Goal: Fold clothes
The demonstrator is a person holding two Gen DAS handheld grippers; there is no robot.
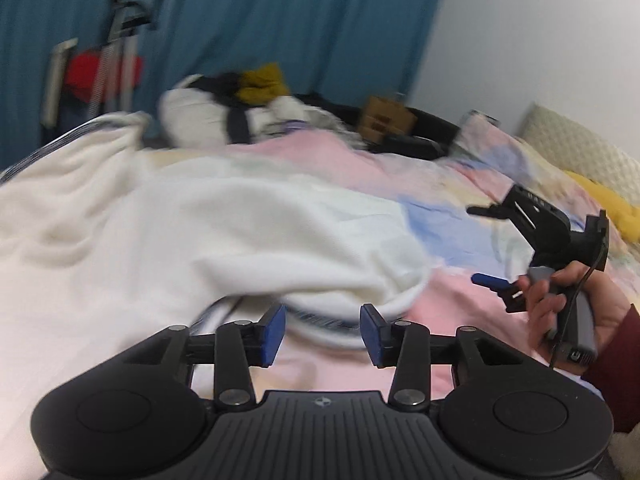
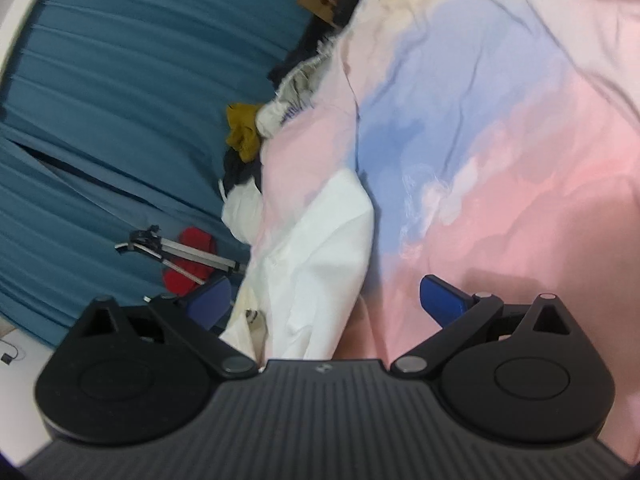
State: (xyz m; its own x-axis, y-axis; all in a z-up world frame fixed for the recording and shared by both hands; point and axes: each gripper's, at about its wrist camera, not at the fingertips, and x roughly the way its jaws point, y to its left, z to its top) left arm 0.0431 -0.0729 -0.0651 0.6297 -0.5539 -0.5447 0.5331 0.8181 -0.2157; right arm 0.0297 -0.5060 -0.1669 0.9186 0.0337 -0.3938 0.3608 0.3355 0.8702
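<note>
Left tool: low centre of the left wrist view, blue pads partway apart, nothing pinched between them; the rim of the white garment lies just past the pads, and blur hides whether a pad brushes it.
Right tool: jaws spread wide in its own view, with nothing gripped; a white fold of cloth lies in the gap near the left pad. In the left wrist view it sits at the right edge, tilted.
Hand: right edge of the left wrist view, wrapped round the grey handle of the right tool, with a dark red sleeve behind it.
White garment: spread over the left and centre of the left wrist view, rumpled, its striped rim curling towards the lower centre. In the right wrist view it runs from the middle down to the lower centre.
Bedspread: pink, blue and pale yellow patches, under the garment; fills the right half of the right wrist view.
Clothes pile: upper centre of the left wrist view, white, dark and mustard pieces heaped at the far edge of the bed.
Cardboard box: just right of the pile.
Curtain: teal, across the top of the left wrist view.
Tripod: upper left, with a red item behind it.
Pillow: cream, at the upper right.
</note>
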